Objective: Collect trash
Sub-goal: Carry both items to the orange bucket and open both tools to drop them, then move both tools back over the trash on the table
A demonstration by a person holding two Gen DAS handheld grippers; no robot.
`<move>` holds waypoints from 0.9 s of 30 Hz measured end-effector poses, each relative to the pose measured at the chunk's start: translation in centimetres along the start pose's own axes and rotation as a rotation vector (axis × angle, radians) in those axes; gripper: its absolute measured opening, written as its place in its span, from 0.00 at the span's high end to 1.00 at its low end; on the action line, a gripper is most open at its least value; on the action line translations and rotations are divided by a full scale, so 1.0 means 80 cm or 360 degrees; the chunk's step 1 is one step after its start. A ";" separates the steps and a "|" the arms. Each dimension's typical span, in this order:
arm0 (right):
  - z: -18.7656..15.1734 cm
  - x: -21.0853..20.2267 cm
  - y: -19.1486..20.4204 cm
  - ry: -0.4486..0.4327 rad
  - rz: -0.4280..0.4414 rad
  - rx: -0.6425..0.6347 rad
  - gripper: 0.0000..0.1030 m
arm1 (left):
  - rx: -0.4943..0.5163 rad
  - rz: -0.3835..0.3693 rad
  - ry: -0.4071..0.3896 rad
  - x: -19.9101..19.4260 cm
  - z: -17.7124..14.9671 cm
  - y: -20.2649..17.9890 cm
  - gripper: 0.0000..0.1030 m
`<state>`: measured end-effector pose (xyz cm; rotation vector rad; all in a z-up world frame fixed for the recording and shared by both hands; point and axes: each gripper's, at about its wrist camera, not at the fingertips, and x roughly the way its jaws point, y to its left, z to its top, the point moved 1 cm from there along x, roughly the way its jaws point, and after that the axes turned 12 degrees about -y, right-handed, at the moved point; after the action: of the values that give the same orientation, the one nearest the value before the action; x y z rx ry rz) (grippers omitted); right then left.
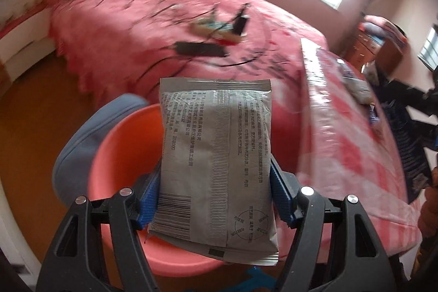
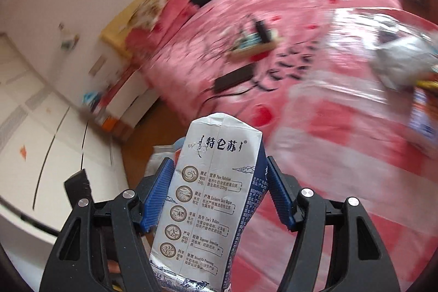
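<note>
In the left wrist view my left gripper [image 1: 215, 166] is shut on a silvery grey packet [image 1: 216, 127] with printed text and a barcode, its blue pads [image 1: 149, 199] pressing both sides. Below the packet sits a salmon-pink plastic basin [image 1: 123, 155]. In the right wrist view my right gripper [image 2: 219, 160] is shut on a white and dark blue milk carton [image 2: 210, 196], held upright between the pads [image 2: 157, 196]. A crumpled silver wrapper [image 2: 402, 59] and a blue and orange packet [image 2: 423, 111] lie on the table at the right.
The basin rests on a blue-grey cushion or seat [image 1: 87, 138]. A table with a pink checked cloth under clear plastic [image 1: 342, 133] stands to the right. Behind is a bed with a pink cover [image 1: 137, 26] carrying black cables and boxes [image 1: 199, 48]. White cabinets [image 2: 41, 141] line the left.
</note>
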<state>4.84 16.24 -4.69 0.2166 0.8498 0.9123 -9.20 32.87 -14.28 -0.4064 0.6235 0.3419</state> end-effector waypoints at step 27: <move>-0.037 -0.024 -0.025 -0.0281 -0.0190 -0.0132 0.12 | 0.0047 0.0185 -0.0072 -0.001 -0.022 0.031 0.18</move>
<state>3.28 13.02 -6.56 0.1697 0.6531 0.8024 -11.18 34.20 -16.16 -0.3340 0.6083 0.4510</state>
